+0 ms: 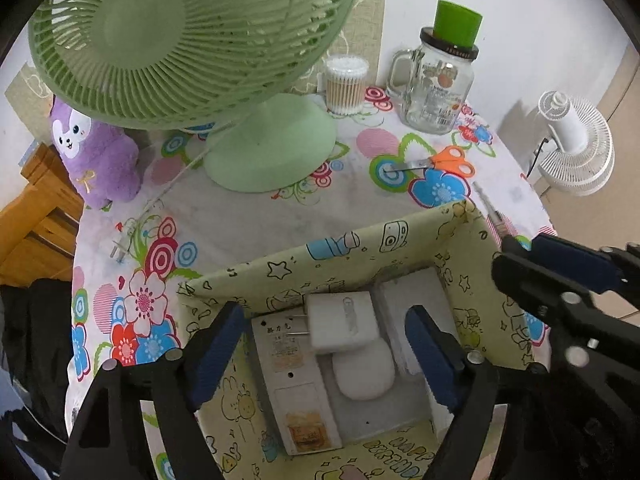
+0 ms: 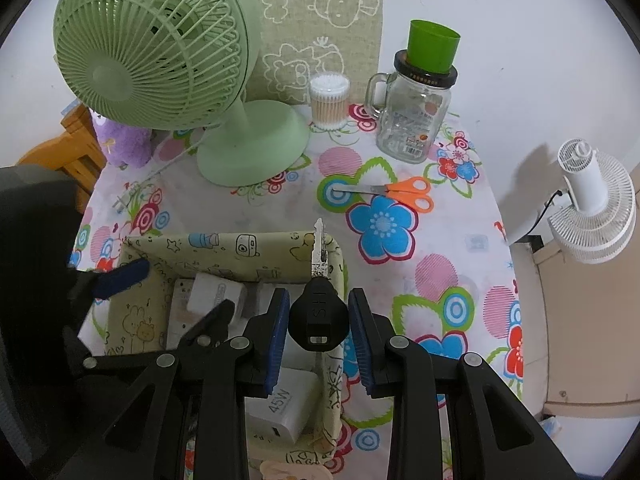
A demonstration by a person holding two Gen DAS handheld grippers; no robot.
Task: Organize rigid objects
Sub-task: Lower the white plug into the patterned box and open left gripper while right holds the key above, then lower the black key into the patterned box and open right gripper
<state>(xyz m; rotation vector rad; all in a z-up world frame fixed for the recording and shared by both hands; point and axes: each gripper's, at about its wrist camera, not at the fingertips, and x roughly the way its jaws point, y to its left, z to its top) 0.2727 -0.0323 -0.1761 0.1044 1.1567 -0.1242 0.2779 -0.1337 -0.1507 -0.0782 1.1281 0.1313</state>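
Even indoor light, moderately bright; soft shadow beside white fan; strong fisheye distortion, dark vignetted corners.

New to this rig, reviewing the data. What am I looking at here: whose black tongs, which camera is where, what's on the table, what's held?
No robot: a person holds one pair of tongs in each hand, each carrying a fisheye camera looking along its fingers.

Left-wrist view: the left tongs hang open over a patterned storage box holding white chargers.

Right-wrist view: the right tongs hold a black-headed key above the box's right wall.

On the floral tablecloth: green fan, orange scissors, glass jar topped by a green cup, cotton swabs.
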